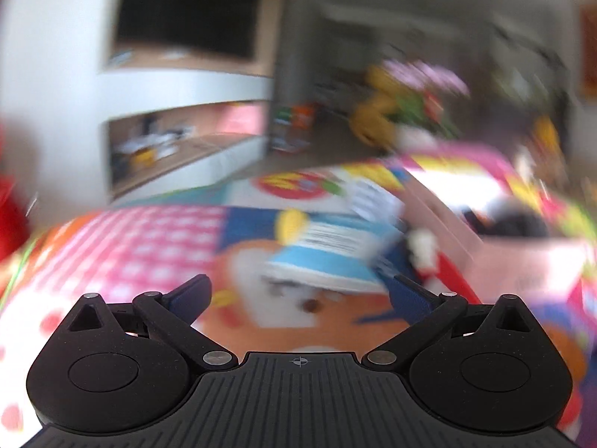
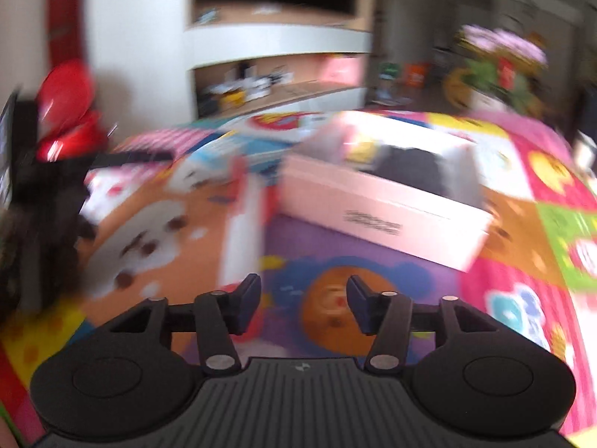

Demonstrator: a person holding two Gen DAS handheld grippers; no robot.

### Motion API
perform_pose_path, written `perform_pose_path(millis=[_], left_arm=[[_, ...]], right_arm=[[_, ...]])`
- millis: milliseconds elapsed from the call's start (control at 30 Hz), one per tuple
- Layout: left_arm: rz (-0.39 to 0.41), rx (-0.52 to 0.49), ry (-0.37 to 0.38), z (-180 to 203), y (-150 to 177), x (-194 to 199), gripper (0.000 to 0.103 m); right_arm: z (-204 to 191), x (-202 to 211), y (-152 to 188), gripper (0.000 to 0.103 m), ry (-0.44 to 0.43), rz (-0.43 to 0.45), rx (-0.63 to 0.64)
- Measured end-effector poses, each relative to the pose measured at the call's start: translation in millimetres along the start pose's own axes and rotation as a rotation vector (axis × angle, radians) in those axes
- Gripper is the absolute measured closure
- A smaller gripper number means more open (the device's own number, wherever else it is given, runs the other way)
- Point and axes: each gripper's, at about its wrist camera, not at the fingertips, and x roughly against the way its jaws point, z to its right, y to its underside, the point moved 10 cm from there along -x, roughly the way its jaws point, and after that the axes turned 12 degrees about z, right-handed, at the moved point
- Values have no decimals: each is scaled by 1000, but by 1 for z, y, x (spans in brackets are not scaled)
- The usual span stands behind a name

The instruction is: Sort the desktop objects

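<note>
Both wrist cameras look forward and downward, close over the patterned surface (image 1: 149,239); both share the pink box (image 2: 380,209) toward 1 o'clock.

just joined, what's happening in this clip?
A person is sorting things on a colourful play mat with two hand-held grippers. Both views are motion-blurred. The left hand-held gripper is wide open, facing a blue-and-white box, not gripping it. The right hand-held gripper is open and empty, near a pink open box with something dark inside.

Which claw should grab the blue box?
Probably the left claw: its jaws stand wide with the light-blue cardboard box right ahead. The right claw faces the purple mat, the box farther off.
</note>
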Motion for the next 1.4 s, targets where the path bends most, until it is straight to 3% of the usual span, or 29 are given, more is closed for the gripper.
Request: perform_pose_path(millis=[100,333,367,400,600,700,900,1000,1033,1133,1267,1333,1400], left_arm=[[-36,-109,42,21,-2,-27,0],[-144,-79,33,20,9,-77,4],[-152,-85,29,20,11,-78,8],[-157,-89,25,18,11,-78,20],[-135,-81,9,9,3,-56,65],[-117,-109,2,4,3,-25,73],[-125,-73,-45,-17,13,24,71],[-119,-29,58,-1,8,33,36],[-107,-53,85,8,5,34,29],[-72,-132,125,29,-1,27,22],[-35,-50,191,54,-19,13,22],[-9,-51,217,65,-32,2,35],[-14,-45,261,75,-38,-15,39]], right_arm=[[34,0,-3,29,96,47,-76],[94,-9,15,22,277,92,-205],[100,-11,18,20,291,94,-226],[106,-12,21,19,301,97,-246],[120,-17,27,14,304,100,-323],[120,-16,28,11,308,101,-326],[114,-19,28,6,306,92,-303],[110,-21,28,5,308,77,-278],[109,-22,28,5,311,74,-270],[108,-22,29,4,323,69,-260],[109,-21,29,3,328,74,-265],[109,-22,30,3,328,68,-267],[109,-23,30,3,328,65,-264]])
